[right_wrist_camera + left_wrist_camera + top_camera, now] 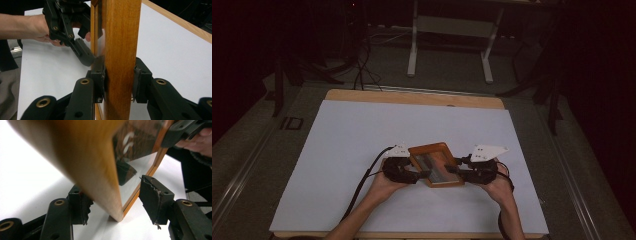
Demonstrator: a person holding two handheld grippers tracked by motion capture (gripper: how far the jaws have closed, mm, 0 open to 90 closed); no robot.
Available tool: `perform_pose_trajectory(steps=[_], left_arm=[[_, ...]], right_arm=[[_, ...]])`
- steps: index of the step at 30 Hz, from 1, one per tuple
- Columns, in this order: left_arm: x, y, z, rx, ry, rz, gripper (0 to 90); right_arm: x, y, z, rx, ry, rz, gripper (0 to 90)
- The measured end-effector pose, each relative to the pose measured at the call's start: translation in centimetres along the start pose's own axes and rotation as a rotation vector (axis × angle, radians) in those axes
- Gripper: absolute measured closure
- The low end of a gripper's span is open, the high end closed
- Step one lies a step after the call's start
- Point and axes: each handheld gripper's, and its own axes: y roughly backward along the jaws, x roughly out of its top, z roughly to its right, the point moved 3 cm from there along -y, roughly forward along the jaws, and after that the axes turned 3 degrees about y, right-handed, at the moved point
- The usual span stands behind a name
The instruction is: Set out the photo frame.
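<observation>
Near the desk's (362, 125) front edge, right claw (119, 82) clamps the frame's (436, 164) rim; left claw (113, 200) gapes astride the opposite corner.

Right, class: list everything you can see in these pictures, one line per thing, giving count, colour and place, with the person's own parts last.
Framed mirror: one, orange-brown wooden frame with reflective glass, near the front middle of the table, between the two grippers.
White sheet: one, white, covering most of the table top.
Table: one, light wood, its edge showing beyond the sheet at the far side.
Metal stand: one, pale grey, on the floor beyond the table.
Left gripper: one, black, jaws apart either side of the frame's corner.
Right gripper: one, black, jaws clamped on the frame's wooden edge.
Hands: two, each holding a gripper at the table's near side.
</observation>
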Motion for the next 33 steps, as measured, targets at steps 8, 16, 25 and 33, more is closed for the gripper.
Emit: perform_pose_trajectory(steps=[8,16,25,33], left_arm=[[-0.2,-0.4,0.3,0.012,-0.013,-0.002,48.1],[-0.1,-0.2,0.7,0.000,-0.010,-0.002,53.7],[0.3,0.0,1.1,0.005,-0.017,-0.014,58.6],[0.7,0.8,1.3,0.027,-0.021,-0.016,58.7]], right_arm=[[-0.2,0.2,0.1,0.003,-0.009,-0.004,67.9],[-0.6,0.5,0.4,0.008,-0.017,-0.008,66.0],[-1.1,0.7,0.7,0.022,-0.029,-0.012,63.7],[-0.8,0.5,0.6,0.015,-0.025,-0.009,62.7]])
